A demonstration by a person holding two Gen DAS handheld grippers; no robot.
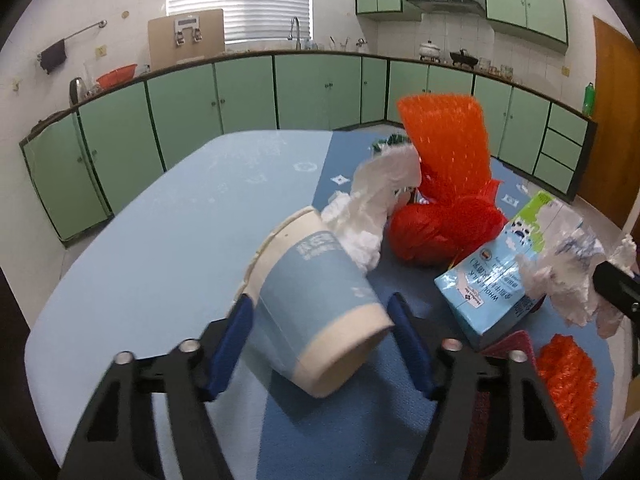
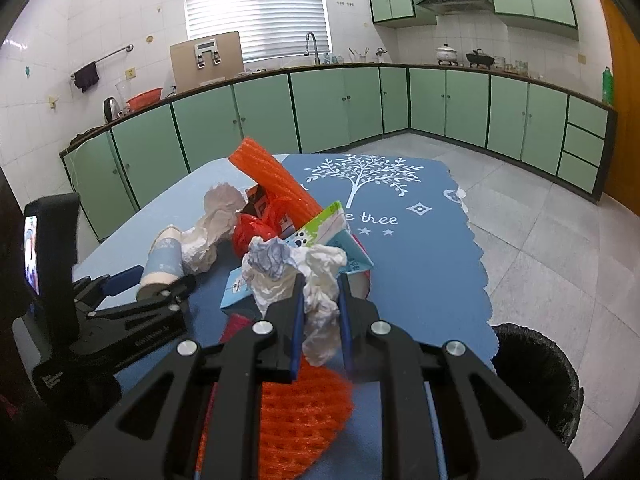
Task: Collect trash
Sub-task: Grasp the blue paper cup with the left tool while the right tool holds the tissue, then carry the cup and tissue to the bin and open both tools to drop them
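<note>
My left gripper has its blue pads on both sides of a tipped blue and cream paper cup and holds it; the cup also shows in the right wrist view. My right gripper is shut on a crumpled white tissue, seen from the left wrist view. A blue milk carton, a red plastic bag, orange foam netting and another white tissue lie piled on the blue table.
A black-lined trash bin stands on the floor right of the table. An orange net piece lies under my right gripper. The table edge runs on the right. Green kitchen cabinets line the far walls.
</note>
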